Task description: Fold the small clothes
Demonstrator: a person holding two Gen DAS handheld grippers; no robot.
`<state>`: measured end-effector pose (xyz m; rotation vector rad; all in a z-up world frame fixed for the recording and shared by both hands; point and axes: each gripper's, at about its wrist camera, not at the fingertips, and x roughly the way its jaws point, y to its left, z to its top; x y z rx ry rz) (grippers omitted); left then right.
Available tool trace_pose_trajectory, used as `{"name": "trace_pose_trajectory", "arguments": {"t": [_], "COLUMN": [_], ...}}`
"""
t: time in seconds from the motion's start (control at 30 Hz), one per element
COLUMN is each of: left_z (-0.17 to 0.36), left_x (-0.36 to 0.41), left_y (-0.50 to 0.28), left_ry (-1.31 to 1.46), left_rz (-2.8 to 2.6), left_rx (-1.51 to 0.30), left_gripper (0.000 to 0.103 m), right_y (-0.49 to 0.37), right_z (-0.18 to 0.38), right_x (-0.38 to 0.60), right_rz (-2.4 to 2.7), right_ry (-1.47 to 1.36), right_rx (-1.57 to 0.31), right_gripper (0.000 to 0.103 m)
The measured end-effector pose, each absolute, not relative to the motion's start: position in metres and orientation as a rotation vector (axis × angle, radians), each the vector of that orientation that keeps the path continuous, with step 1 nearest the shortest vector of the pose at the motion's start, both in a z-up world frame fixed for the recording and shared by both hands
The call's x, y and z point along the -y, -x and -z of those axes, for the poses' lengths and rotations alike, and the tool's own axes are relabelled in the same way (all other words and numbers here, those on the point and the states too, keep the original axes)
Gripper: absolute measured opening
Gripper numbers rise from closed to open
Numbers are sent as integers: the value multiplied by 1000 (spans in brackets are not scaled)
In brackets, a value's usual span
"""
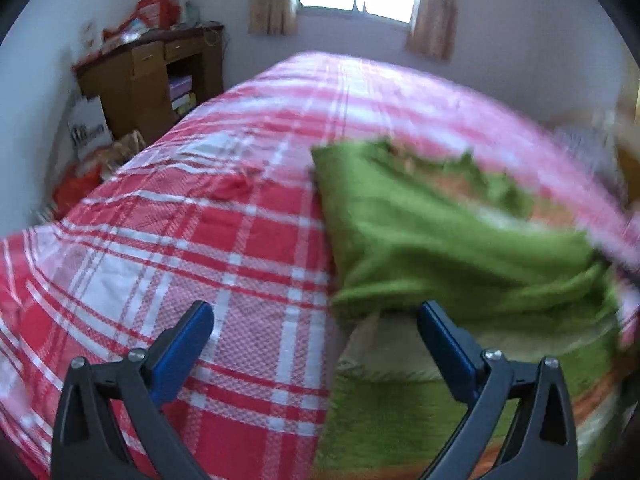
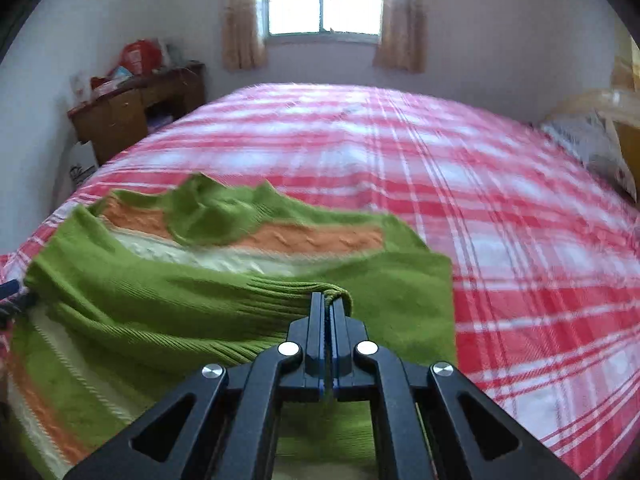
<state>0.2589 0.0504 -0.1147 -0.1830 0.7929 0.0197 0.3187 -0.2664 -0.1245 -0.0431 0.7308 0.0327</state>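
Note:
A small green knit sweater [image 2: 168, 280] with orange and cream stripes lies partly folded on the bed. My right gripper [image 2: 328, 300] is shut on the sweater's ribbed green edge, which bunches between its blue pads. In the left wrist view the same sweater [image 1: 440, 232] lies to the right, one green part folded over. My left gripper [image 1: 316, 316] is open, its blue fingers [image 1: 192, 328] wide apart above the bedspread and the sweater's left edge, with nothing between them.
A red, pink and white plaid bedspread [image 2: 500, 220] covers the bed. A brown wooden desk [image 1: 152, 76] with clutter stands by the far left wall, bags on the floor beside it. A curtained window [image 2: 324, 0] is on the far wall. A pillow [image 2: 592, 148] lies at the right.

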Motion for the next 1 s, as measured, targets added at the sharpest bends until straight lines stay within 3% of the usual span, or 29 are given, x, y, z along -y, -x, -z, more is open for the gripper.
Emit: {"name": "trace_pose_trajectory", "arguments": {"t": [0.13, 0.33, 0.57, 0.7, 0.73, 0.77, 0.8, 0.87, 1.0], "left_z": [97, 134, 135, 116, 111, 108, 104, 101, 105], "left_x": [-54, -28, -25, -45, -48, -50, -50, -44, -30], "left_y": [-266, -290, -268, -254, -253, -253, -253, -258, -277], "left_ry": [241, 65, 30, 198, 237, 269, 292, 304, 264], "left_rz": [-26, -65, -74, 21, 37, 50, 70, 120, 158], "left_rx": [-744, -914, -879, -771, -747, -729, -720, -727, -776], "left_gripper": [103, 103, 103, 103, 103, 102, 102, 98, 62], "right_y": [-322, -308, -285, -274, -273, -273, -273, -272, -272], "right_z": [132, 120, 111, 109, 111, 112, 115, 117, 115], "right_x": [277, 284, 272, 261, 257, 255, 252, 249, 238], "right_rz": [-53, -53, -132, -173, -174, -177, -186, -197, -189], "right_ry": [-7, -108, -150, -151, -135, -122, -105, -82, 19], "right_rx": [-785, -785, -779, -778, -783, -787, -790, -775, -751], "right_gripper": [1, 4, 5, 6, 10, 33, 63, 68, 66]}}
